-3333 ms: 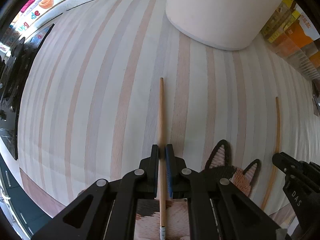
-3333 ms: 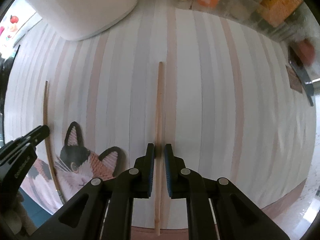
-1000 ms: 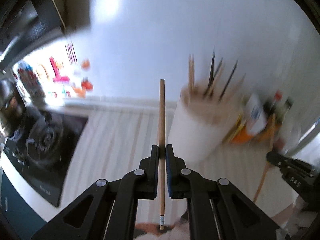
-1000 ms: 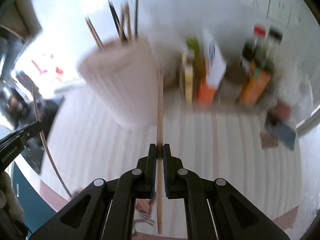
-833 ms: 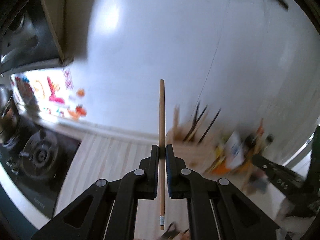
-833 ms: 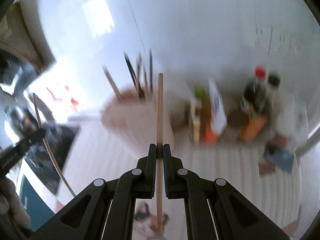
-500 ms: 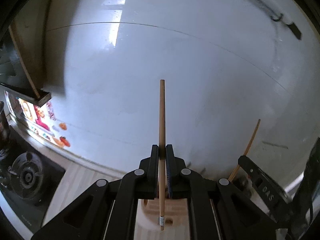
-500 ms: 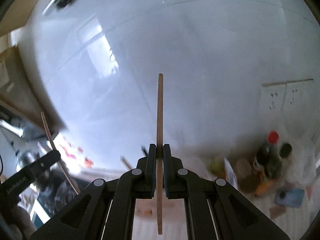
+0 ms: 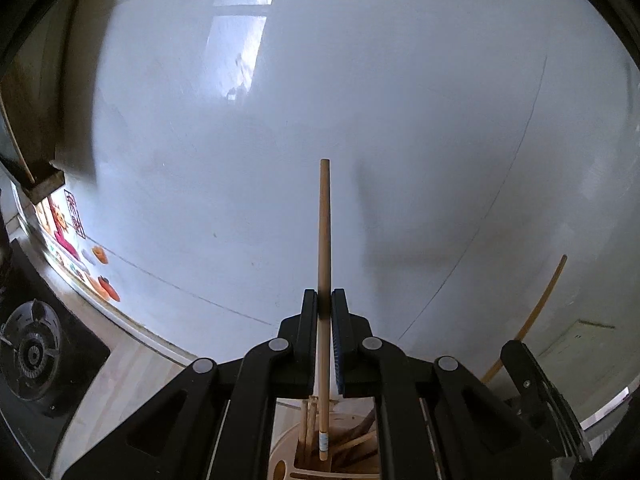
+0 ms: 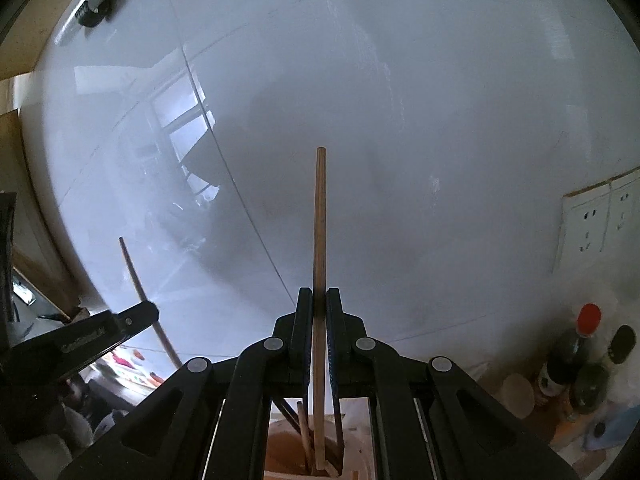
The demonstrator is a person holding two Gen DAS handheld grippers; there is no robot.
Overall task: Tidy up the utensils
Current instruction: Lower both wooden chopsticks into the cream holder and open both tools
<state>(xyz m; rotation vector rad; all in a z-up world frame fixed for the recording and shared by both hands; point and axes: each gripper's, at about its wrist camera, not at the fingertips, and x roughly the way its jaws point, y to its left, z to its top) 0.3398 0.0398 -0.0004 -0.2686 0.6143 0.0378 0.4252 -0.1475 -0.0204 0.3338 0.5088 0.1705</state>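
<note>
My left gripper (image 9: 324,300) is shut on a wooden chopstick (image 9: 324,232) held upright against the white wall; its lower end hangs just over the wooden utensil holder (image 9: 288,460), which holds several chopsticks. My right gripper (image 10: 316,298) is shut on a second wooden chopstick (image 10: 319,224), also upright, its lower end down inside the utensil holder (image 10: 288,452) among other sticks. Each gripper shows in the other's view: the right one (image 9: 520,356) at lower right, the left one (image 10: 148,312) at lower left.
A white tiled wall (image 9: 360,120) fills both views. A gas stove (image 9: 28,352) lies at lower left. Sauce bottles (image 10: 576,352) and a cup (image 10: 518,396) stand at lower right. Wall sockets (image 10: 600,220) are on the right.
Both grippers lifted their chopsticks off the striped counter, tipped them upright and carried them over the utensil holder. In the last half second both have lowered toward the holder.
</note>
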